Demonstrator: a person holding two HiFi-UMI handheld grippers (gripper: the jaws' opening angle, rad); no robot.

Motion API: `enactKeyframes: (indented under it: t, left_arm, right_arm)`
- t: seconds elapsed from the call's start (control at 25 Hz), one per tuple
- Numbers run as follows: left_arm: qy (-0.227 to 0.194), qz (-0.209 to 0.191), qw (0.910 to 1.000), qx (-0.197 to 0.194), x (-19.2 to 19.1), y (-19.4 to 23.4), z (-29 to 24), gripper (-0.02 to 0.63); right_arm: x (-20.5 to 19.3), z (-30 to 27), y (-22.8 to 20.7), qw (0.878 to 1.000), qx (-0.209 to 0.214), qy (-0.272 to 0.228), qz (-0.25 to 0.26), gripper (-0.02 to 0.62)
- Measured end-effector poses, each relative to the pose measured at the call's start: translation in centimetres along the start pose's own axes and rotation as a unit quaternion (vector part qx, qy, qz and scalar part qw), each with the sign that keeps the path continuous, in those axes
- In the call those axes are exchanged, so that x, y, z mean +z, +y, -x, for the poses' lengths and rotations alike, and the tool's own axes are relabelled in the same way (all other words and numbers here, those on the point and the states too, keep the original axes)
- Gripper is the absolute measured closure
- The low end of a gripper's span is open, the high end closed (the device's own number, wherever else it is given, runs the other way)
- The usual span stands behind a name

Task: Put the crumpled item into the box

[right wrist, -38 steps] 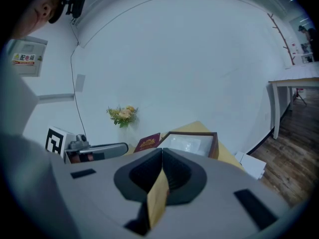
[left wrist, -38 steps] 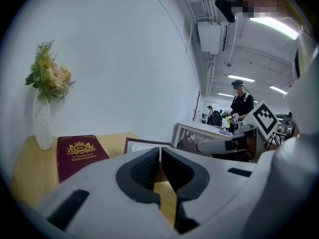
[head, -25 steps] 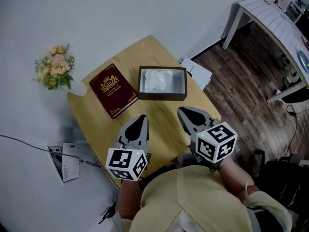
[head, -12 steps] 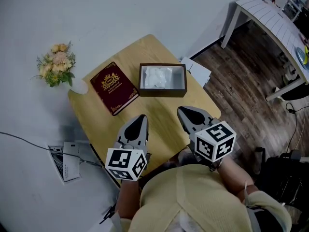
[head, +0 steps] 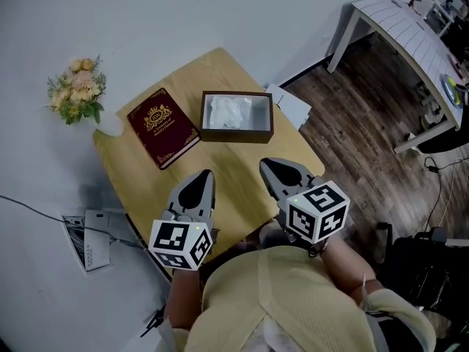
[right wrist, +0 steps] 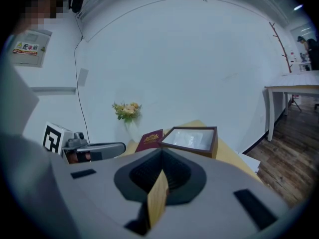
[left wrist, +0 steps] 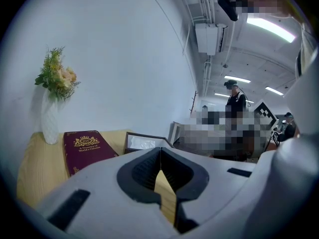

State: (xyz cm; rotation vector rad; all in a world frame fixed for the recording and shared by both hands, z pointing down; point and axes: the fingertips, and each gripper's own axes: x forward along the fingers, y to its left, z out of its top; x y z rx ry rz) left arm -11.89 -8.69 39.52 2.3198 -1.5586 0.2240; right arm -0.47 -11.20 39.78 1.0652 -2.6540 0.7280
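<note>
A dark brown open box (head: 202,114) stands at the far side of the round wooden table (head: 238,171). A white crumpled item (head: 231,112) lies inside it. The box (left wrist: 130,139) and the item (left wrist: 145,144) also show in the left gripper view, and in the right gripper view I see the box (right wrist: 215,142) with the item (right wrist: 188,138). My left gripper (head: 207,173) and right gripper (head: 264,162) hover side by side over the table's near edge, well short of the box. Both are shut and hold nothing (left wrist: 160,149) (right wrist: 161,151).
A dark red book (head: 163,127) lies left of the box. A white vase of flowers (head: 75,97) stands at the table's far left edge. White sheets (head: 292,107) lie on the floor behind the box. A white table (head: 396,28) stands at the upper right.
The head view has shifted a little, so the table and box sit further left in the picture. Both grippers keep their places and stay shut.
</note>
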Motion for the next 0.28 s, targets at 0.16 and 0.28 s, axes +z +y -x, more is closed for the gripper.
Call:
enactKeyframes:
  t: [0.16,0.28]
  left_arm:
    - [-0.001,0.000,1.0000,0.000,0.02,0.03,-0.20,0.581]
    - [0.000,0.000,1.0000,0.001,-0.09,0.07,-0.42,0.581]
  right_arm:
    - [-0.03,0.08,-0.16,1.000,0.000,0.002,0.002,0.568]
    - [-0.17,0.06,-0.26,1.000,0.001,0.005,0.003,0.568]
